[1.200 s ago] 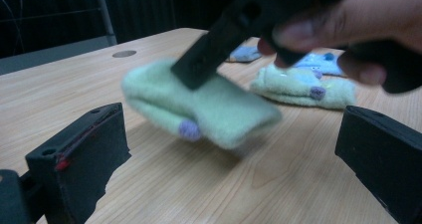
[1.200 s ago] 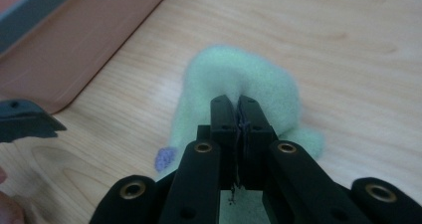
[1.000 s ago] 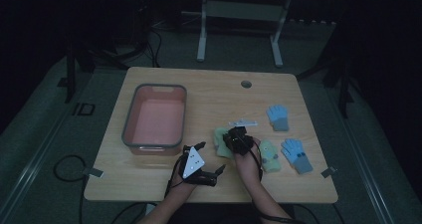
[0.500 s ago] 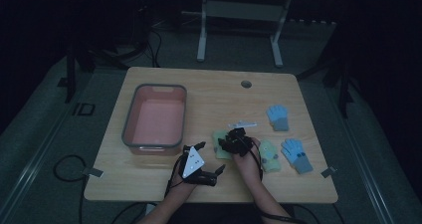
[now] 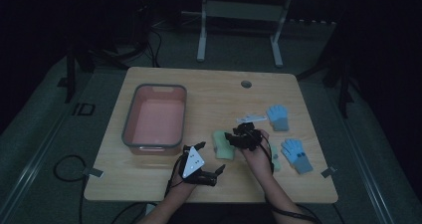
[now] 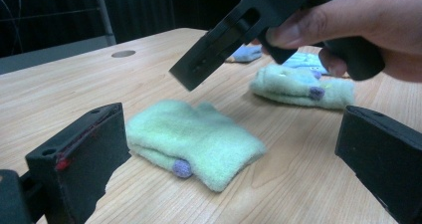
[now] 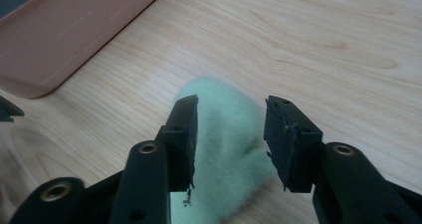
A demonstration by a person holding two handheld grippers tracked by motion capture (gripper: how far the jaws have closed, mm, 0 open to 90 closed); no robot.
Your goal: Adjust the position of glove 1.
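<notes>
A pale green glove [image 5: 223, 145] lies flat on the wooden table [image 5: 209, 89], in front of the left gripper [image 5: 208, 158]. That gripper rests near the front edge, its jaws wide open on either side of the glove [image 6: 194, 134] and clear of it. The right gripper [image 5: 238, 137] hovers just above the glove's right side. Its jaws have just been opening, and in the right gripper view [image 7: 232, 104] they stand apart over the glove [image 7: 229, 154] without pressing it. A second green glove [image 6: 298, 87] lies farther right, behind the right hand.
A pink tub [image 5: 130, 109] with a grey rim stands at the left of the table. Two blue gloves [image 5: 277, 117] [image 5: 297, 154] lie at the right, with a small white strip [image 5: 251, 118] beside the farther one. A round hole [image 5: 246, 83] marks the far edge.
The right gripper has shifted slightly to the right and now stands off the green glove, which lies on the table. The left gripper has kept still.
</notes>
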